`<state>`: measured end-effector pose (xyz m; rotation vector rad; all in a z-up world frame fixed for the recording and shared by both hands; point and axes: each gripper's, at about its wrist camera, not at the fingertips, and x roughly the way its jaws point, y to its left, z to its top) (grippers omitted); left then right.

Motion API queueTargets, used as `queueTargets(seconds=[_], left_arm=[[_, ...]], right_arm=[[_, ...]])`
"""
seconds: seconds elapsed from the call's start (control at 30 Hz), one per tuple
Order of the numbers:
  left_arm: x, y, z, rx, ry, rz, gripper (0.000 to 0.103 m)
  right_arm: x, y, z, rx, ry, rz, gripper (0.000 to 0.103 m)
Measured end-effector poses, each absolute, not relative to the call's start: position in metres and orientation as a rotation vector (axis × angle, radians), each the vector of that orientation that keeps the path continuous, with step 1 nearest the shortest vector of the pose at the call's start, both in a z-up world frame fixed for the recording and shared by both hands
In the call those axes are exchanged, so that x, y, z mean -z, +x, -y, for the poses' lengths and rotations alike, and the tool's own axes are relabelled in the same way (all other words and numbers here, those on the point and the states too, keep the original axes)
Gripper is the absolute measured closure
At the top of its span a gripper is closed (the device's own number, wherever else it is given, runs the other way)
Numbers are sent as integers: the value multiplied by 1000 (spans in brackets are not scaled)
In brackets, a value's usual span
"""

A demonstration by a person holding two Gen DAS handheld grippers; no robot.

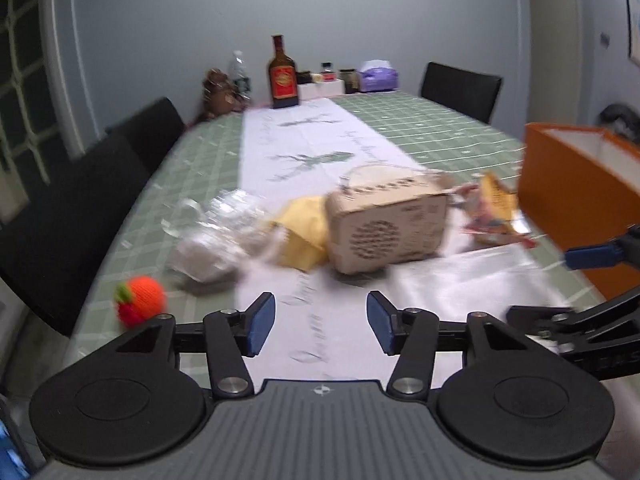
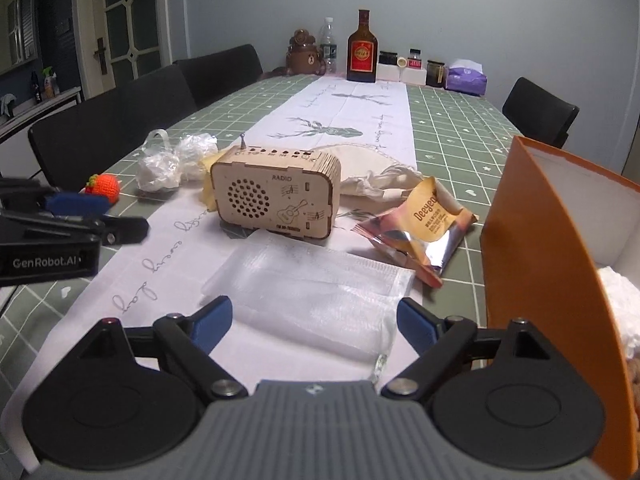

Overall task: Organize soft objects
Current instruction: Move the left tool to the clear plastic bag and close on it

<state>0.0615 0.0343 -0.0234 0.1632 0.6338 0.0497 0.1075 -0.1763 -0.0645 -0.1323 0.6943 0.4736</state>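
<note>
A knitted orange strawberry lies near the table's left edge, left of my open, empty left gripper; it also shows in the right wrist view. Crumpled clear plastic, a yellow soft item, a cream cloth bag, a snack packet and a flat clear plastic bag lie around a wooden radio. My right gripper is open and empty just over the flat bag. An orange box at the right holds something white and fluffy.
The table has a green checked cloth and a white runner. At the far end stand a brown bottle, a water bottle, jars, a bear toy and a purple tissue pack. Black chairs line both sides.
</note>
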Motion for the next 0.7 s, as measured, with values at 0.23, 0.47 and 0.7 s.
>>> queueTargets(seconds=[0.23,0.47,0.7], left_arm=[[26,112,-49,-175,333,-569,35],[43,159,-64,-263,316,-616,22],[73,185,-70,-313,408,-707,20]], right_arm=[[59,144,165,-464,-93,-720,12],[61,166,155,-482,-74,-754,12],[71,174,159,-477,-43,-806,12]])
